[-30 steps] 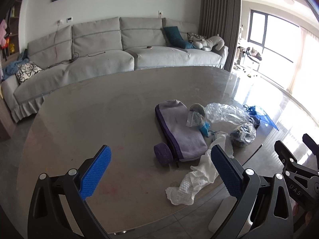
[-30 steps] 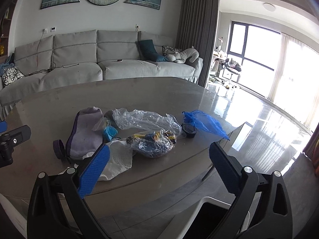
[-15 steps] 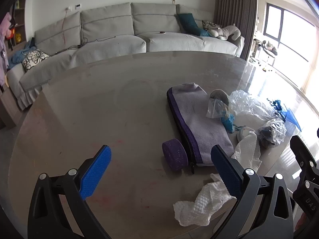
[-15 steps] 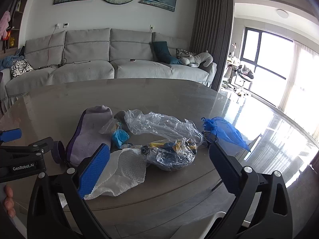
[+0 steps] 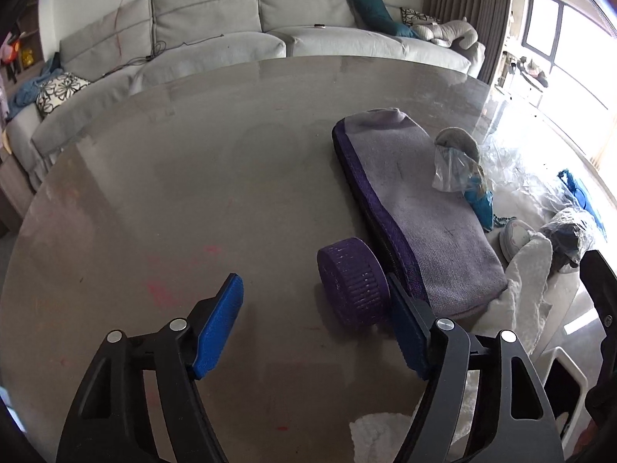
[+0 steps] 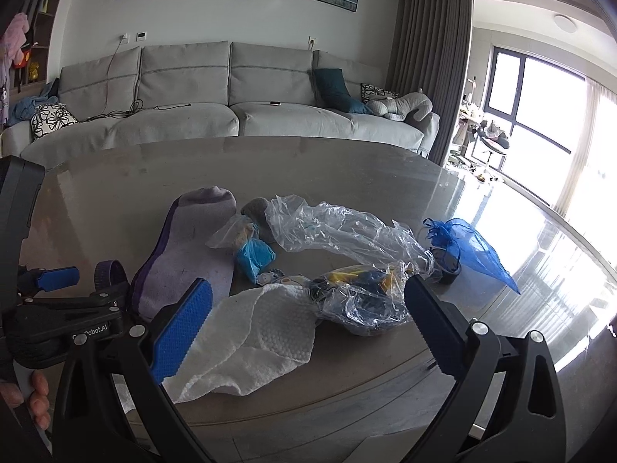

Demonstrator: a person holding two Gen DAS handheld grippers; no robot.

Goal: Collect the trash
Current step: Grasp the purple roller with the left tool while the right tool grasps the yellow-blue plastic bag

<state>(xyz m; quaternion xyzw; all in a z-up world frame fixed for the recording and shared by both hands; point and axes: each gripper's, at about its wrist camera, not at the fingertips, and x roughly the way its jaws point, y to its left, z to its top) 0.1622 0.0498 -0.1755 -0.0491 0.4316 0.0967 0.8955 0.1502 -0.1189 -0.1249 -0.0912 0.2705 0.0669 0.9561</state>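
Trash lies on a round grey table [image 5: 162, 193]. My left gripper [image 5: 316, 328] is open, low over the table, with a purple bottle cap [image 5: 351, 283] between its fingertips, close to the right finger. My right gripper [image 6: 304, 324] is open over a crumpled white paper towel [image 6: 266, 328] and a clear bag of dark scraps [image 6: 362, 301]. A long clear plastic wrapper [image 6: 339, 227], a small blue bundle in plastic [image 6: 252, 254], a blue mesh bag [image 6: 470, 247] and a small dark cup [image 6: 449, 266] lie beyond.
A purple-edged grey sock [image 5: 420, 208] lies right of the cap, also in the right wrist view [image 6: 193, 247]. A white bin [image 5: 563, 386] stands below the table's near right edge. A grey sofa [image 6: 231, 112] stands behind the table.
Both grippers have moved forward and lower toward the table. The left one has come around the purple cap. The right one has closed in on the paper towel and the bag.
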